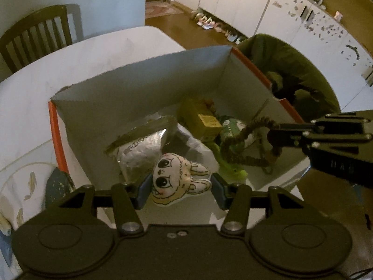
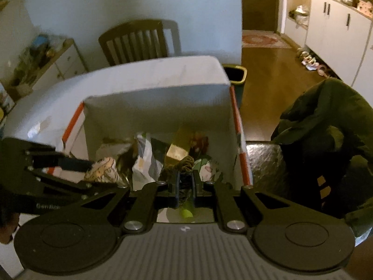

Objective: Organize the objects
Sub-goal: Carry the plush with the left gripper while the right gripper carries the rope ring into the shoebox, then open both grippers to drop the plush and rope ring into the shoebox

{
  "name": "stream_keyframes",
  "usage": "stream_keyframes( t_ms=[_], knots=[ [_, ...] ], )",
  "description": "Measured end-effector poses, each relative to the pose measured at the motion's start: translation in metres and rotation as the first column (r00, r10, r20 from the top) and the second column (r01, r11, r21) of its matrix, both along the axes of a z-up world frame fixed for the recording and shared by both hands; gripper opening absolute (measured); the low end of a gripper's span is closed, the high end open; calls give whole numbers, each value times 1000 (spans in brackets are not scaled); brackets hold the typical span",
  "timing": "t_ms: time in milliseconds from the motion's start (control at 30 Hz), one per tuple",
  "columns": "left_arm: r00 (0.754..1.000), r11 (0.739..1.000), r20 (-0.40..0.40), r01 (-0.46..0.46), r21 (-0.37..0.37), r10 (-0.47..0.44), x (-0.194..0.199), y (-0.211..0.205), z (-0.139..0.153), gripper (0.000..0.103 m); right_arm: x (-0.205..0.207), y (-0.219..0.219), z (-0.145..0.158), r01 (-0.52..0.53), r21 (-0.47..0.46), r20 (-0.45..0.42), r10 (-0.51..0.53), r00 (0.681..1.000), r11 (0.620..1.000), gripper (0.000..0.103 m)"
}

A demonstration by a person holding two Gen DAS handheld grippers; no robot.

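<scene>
An open white cardboard box with orange edges [image 1: 144, 88] [image 2: 158, 107] stands on the table. Inside lie a silver foil packet [image 1: 139, 149], a yellow box [image 1: 202, 119] [image 2: 179, 149], a white plastic bag [image 2: 144, 161] and a green-patterned item [image 1: 233, 126]. My left gripper [image 1: 180, 186] is shut on a cream bunny-face plush [image 1: 177, 179] [image 2: 102, 170], held over the box's near edge. My right gripper [image 2: 185, 184] [image 1: 277, 135] is shut on a brown fuzzy pipe-cleaner piece with green parts [image 1: 244, 147] [image 2: 185, 163], held over the box's right side.
The box sits on a white tablecloth [image 1: 70, 70] [image 2: 163, 72]. A wooden chair [image 1: 39, 32] [image 2: 137, 42] stands behind the table. A chair draped with a dark green jacket [image 1: 298, 70] [image 2: 331, 126] is at the right. A bin [image 2: 235, 74] stands past the table.
</scene>
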State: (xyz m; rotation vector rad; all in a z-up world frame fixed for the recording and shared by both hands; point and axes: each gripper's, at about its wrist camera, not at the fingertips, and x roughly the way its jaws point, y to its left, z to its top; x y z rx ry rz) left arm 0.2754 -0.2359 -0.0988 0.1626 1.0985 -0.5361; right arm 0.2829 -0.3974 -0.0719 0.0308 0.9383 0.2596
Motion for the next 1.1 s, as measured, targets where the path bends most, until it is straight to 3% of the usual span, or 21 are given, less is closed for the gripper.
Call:
stream_keyframes(
  t_ms=[433,767,1100],
  knots=[
    [997,998,-75,14,58,-10,17,-22,-22,53,17,2,-32,-71,-35,-68,68,995,997,10],
    [990,999,-138,-8,41,14,29,-19,-36,51,26,-1,-39,-83,-43,-77,79,994,996,10],
    [990,999,-139,-27,27,31,24,-15,-37,62,26,-5,-37,-87,-22,-80,85,993,996,10]
  ],
)
